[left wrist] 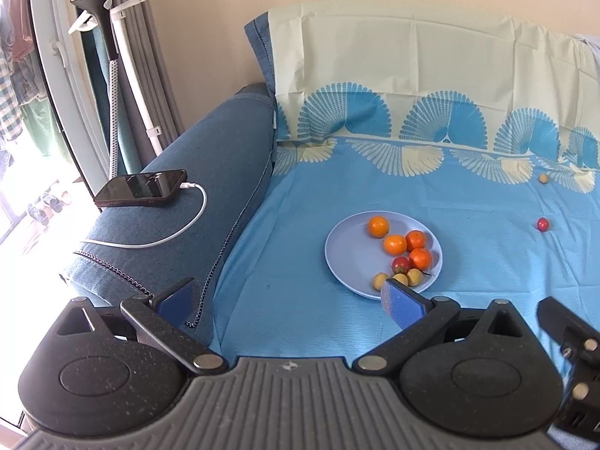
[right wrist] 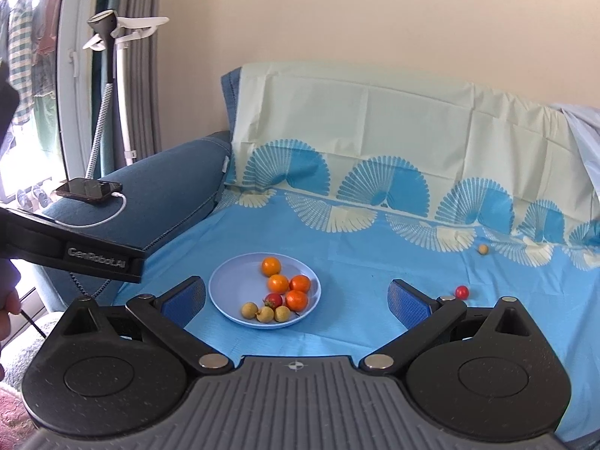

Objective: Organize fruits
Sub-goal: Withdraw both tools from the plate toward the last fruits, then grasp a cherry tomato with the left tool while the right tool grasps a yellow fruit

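A sofa is covered with a bright blue sheet (right wrist: 356, 262) printed with pale and blue fan shapes, and a cream cloth (right wrist: 356, 120) hangs over the backrest against a plain wall. On the sheet sits a pale blue plate (right wrist: 225, 285) holding four oranges (right wrist: 271, 266), one red fruit (right wrist: 274, 300) with a small leafy top, and three small tan fruits (right wrist: 249, 310) lined up along the near edge of the plate. Two fruits lie loose on the sheet, well apart from the plate on the right: a small red fruit (right wrist: 462, 292) nearer, and a small tan fruit (right wrist: 483, 249) farther back, close to the foot of the backrest. The left gripper (left wrist: 290, 300) hovers above the near left part of the sheet with its blue-padded fingers (left wrist: 401, 302) spread wide and nothing between them; its right finger overlaps the near rim of the plate in the left wrist view. The right gripper (right wrist: 296, 302) hangs low over the near part of the sheet, also spread wide and holding nothing, with the plate showing between its fingers. On the left, the sofa's dark blue armrest (left wrist: 210, 157) carries a black phone (left wrist: 142, 188) lying flat, with a white cable (left wrist: 176, 225) plugged into it and curling across the fabric. Farther left stand a white garment steamer stand (left wrist: 123, 37), grey curtains (left wrist: 157, 56) and a window with clothes hanging outside.
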Demonstrator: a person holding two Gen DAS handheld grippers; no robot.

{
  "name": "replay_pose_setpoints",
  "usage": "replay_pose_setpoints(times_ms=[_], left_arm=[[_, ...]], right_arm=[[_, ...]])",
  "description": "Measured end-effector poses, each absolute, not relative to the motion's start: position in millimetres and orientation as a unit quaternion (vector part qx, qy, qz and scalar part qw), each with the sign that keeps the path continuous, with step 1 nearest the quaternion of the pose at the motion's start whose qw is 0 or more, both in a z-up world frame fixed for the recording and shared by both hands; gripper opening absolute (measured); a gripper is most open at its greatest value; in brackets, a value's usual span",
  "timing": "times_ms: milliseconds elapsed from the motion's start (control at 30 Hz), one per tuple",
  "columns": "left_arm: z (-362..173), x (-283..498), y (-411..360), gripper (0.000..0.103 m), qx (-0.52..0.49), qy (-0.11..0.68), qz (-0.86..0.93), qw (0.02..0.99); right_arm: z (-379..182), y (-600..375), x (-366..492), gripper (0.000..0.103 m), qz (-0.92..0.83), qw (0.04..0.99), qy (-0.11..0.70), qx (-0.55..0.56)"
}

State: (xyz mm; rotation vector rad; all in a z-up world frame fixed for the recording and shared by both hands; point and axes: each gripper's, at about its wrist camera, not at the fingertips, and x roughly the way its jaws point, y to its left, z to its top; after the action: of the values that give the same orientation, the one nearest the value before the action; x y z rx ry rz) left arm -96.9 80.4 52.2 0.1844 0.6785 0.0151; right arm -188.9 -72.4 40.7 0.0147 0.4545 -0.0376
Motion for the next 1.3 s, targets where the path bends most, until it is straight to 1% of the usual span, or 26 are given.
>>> replay_pose_setpoints(times_ms=[200,367,533,667,767,900,1033,1167,1300], left_arm=[[43,-75,69,0.103,0.098,0.358,0.011,0.928],[38,-50,31,0.103,0.114,0.376,-0.026,0.919],[26,-14,-46,0.103,0.128,0.384,-0.1,0.909],[8,19,-129,0.103,0.137,0.394,-0.172,0.893],[-15,45,-194,0.103,0.144,0.4,-0.213,0.879],[-61,82,-275,0.103,0.173,0.409,-0.246,0.861],[-111,115,-333,0.103,0.197,0.424,-0.273,0.84],[-146,139,-365,0.103,0.207,0.433,-0.294,0.827],[-167,157,-381,0.103,0.205,0.441,-0.306,0.819]], right_arm=[[29,-102,-177,0.102,-0.054,0.97,0.234,0.027],[16,-153,-172,0.102,-0.123,0.965,0.229,0.046],[1,-226,-165,0.102,-0.202,0.952,0.223,0.061],[-13,-299,-150,0.102,-0.261,0.939,0.215,0.071],[-31,-359,-128,0.102,-0.289,0.93,0.218,0.071],[-71,-437,-75,0.102,-0.273,0.928,0.247,0.064],[-118,-506,-8,0.102,-0.233,0.924,0.294,0.078],[-152,-543,58,0.102,-0.187,0.932,0.3,0.073],[-174,-558,129,0.102,-0.142,0.939,0.302,0.079]])
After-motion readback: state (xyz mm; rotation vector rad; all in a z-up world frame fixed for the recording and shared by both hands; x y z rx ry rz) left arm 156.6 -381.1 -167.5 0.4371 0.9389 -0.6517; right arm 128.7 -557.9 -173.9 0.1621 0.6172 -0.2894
